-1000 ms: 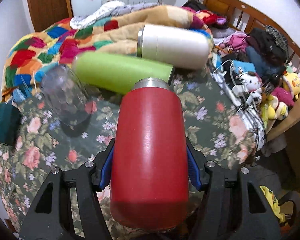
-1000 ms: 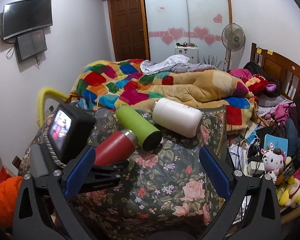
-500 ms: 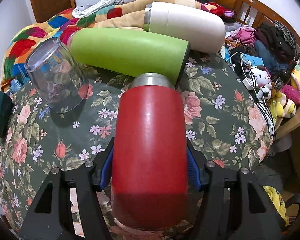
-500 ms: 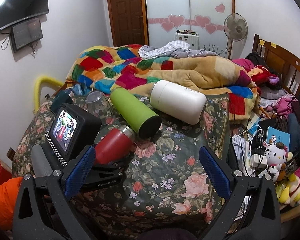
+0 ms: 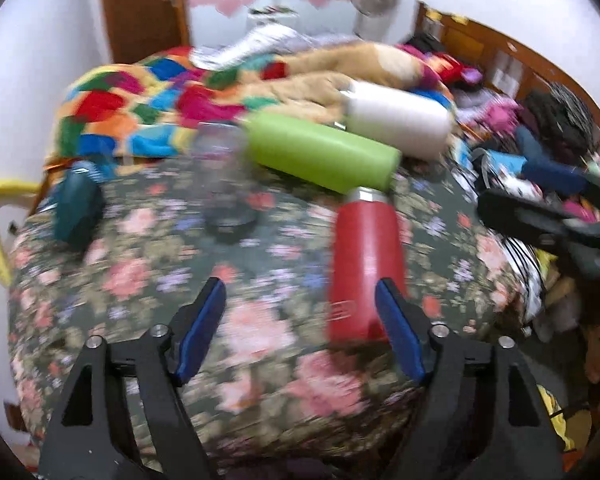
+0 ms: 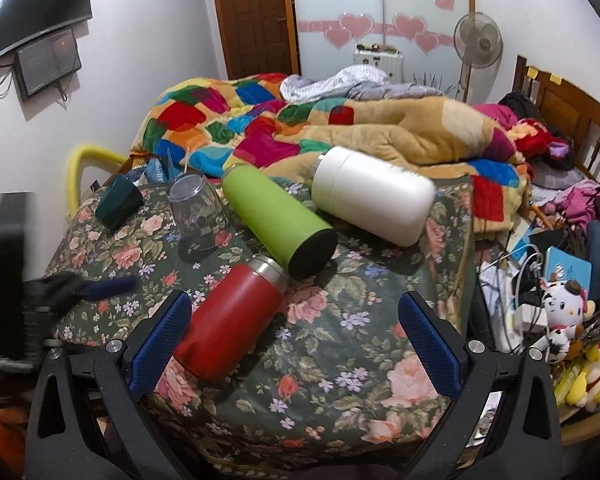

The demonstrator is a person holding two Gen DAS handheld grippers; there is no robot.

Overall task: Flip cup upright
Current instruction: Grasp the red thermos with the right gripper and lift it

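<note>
A red cup (image 6: 230, 320) with a steel rim lies on its side on the floral table (image 6: 340, 360); it also shows in the blurred left wrist view (image 5: 366, 264). My left gripper (image 5: 300, 332) is open and empty, the red cup beside its right finger. My right gripper (image 6: 296, 336) is open and empty, above the table's front, the red cup's base near its left finger. A green cup (image 6: 276, 224), a white cup (image 6: 372, 204), a clear cup (image 6: 198, 210) and a dark teal cup (image 6: 120, 200) also lie on the table.
A patchwork blanket (image 6: 300, 128) is heaped on the bed behind the table. Clothes, cables and soft toys (image 6: 560, 304) crowd the right side. A yellow rail (image 6: 78, 164) stands at the table's back left.
My left gripper has opened, let go of the red cup and pulled back to the left. The red cup now lies on the table. The right gripper has moved closer.
</note>
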